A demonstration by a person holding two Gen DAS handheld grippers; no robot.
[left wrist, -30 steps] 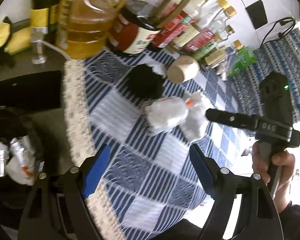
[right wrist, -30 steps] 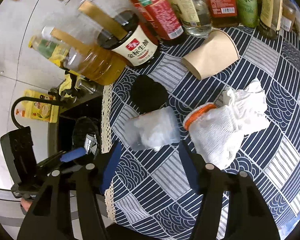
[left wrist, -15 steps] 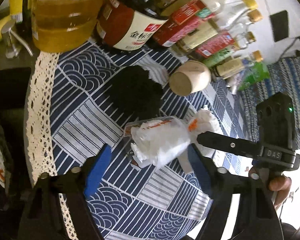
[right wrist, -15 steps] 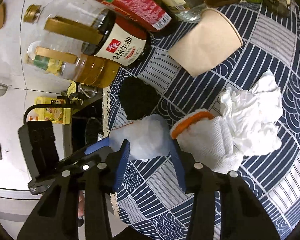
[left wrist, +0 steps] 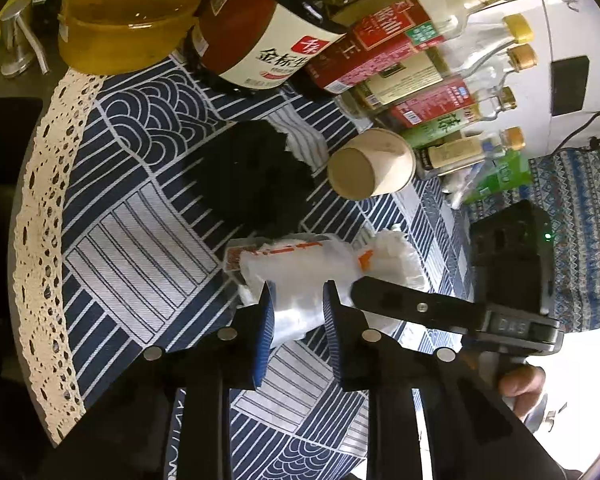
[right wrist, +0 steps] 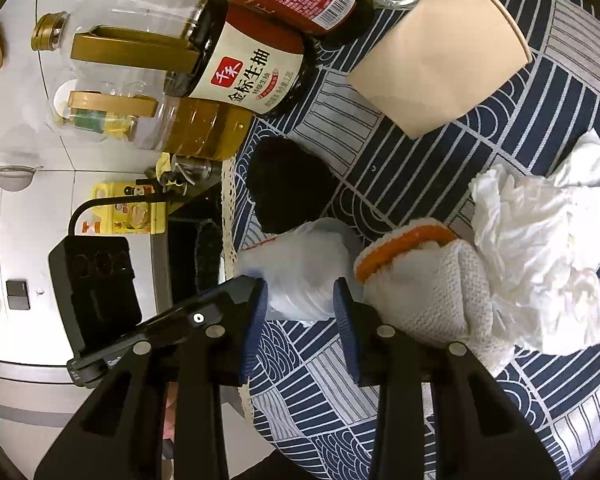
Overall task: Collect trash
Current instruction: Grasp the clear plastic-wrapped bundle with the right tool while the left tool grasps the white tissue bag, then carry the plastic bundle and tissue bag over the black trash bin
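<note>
A crumpled clear plastic bag [left wrist: 296, 276] [right wrist: 304, 264] lies near the lace edge of the blue patterned tablecloth [left wrist: 140, 216]. My left gripper [left wrist: 298, 308] is closing, and its blue pads pinch the bag's near end. From the other side my right gripper [right wrist: 300, 304] is also closing, its pads pressing the same bag. Right beside the bag lies a white knit glove [right wrist: 428, 292] with an orange cuff, and past it a crumpled white tissue [right wrist: 540, 248]. Behind the bag are a black crumpled wad [left wrist: 252, 176] [right wrist: 288, 184] and a paper cup [left wrist: 372, 168] [right wrist: 436, 68] on its side.
A soy sauce jug [left wrist: 256, 40] [right wrist: 252, 72], an oil jug [left wrist: 128, 12] and a row of sauce bottles [left wrist: 420, 88] line the far side of the table. The lace table edge [left wrist: 40, 220] drops off toward a dark sink area. A person's hand [left wrist: 520, 384] holds the right gripper's handle.
Both grippers came down onto the plastic bag from opposite sides. Their jaws narrowed from wide apart to pinching the bag between the pads.
</note>
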